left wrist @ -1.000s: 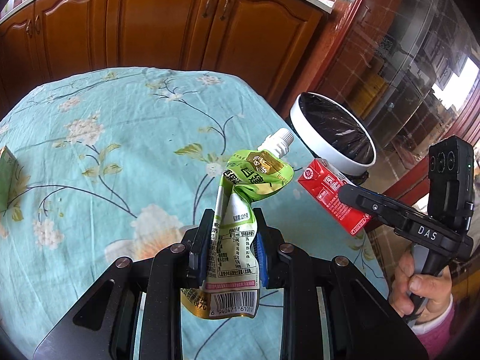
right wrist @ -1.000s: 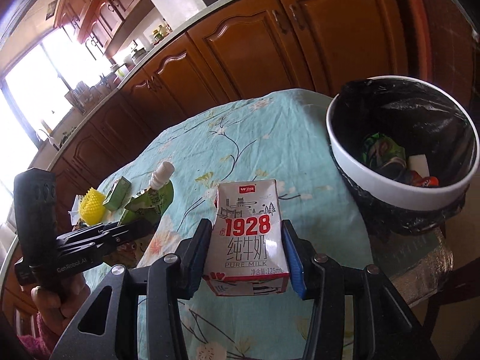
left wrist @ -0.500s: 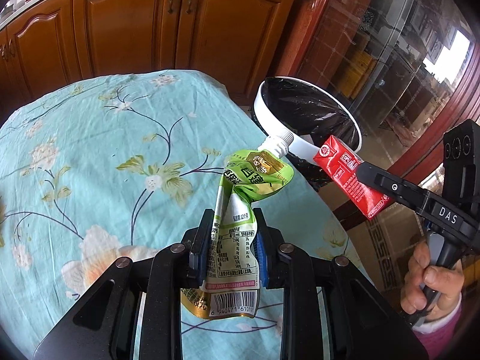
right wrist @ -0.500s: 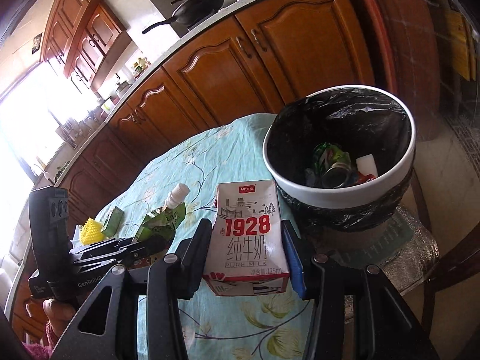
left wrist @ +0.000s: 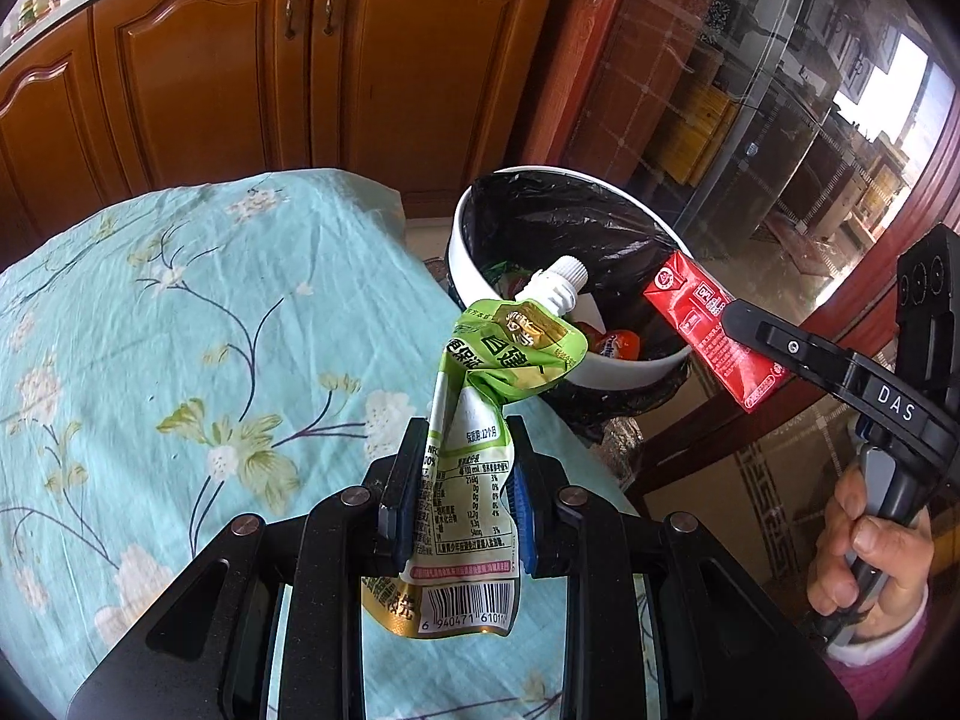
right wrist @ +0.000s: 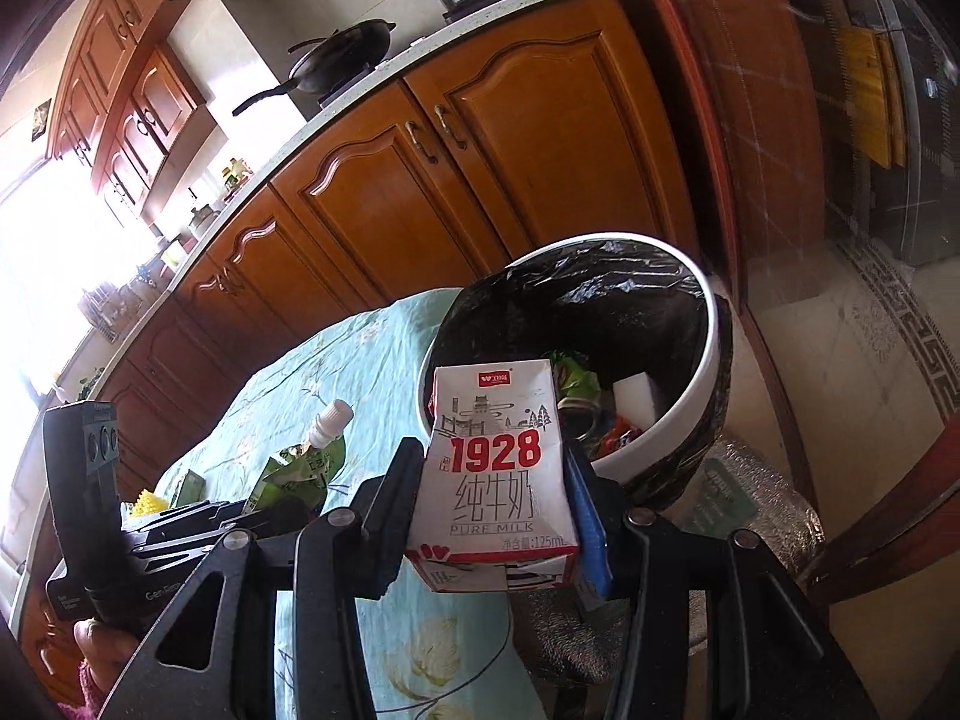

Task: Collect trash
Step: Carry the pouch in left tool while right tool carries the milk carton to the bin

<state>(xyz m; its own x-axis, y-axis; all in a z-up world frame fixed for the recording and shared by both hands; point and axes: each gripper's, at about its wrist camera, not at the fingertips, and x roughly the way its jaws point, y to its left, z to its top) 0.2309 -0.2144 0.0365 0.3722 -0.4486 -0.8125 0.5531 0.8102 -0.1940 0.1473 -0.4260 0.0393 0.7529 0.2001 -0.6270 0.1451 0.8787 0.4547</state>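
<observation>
Green foil crumples between my left tongs (left wrist: 462,498): they are clenched on the lower half of a squashed drink pouch (left wrist: 480,420), its white spout tipped forward so it sits in line with the mouth of the waste bin (left wrist: 474,294). I grip it low on the flat, printed part, I judge, because the pads can pinch that thin sheet while the bulky spout end hangs free to fall first. My right tongs (right wrist: 498,510) are clamped on the sides of a small milk carton (right wrist: 498,468), held upright with its front towards the lens and its top edge overlapping the near rim of the bin in the picture. Both pieces of trash are in the air near the white, black-lined bin, which stands just past the edge of the flowered surface (left wrist: 180,330); neither is inside it yet. From the left wrist I see the carton's red side, the whole right tool and the hand (left wrist: 864,546) squeezing its handle, plus a little of the bin's contents. From the right wrist I see deeper into the bin, with a white block (right wrist: 642,396) and wrappers, and also a yellow spiky thing (right wrist: 147,504) and a green scrap (right wrist: 192,483) left on the surface, which the left view misses.
</observation>
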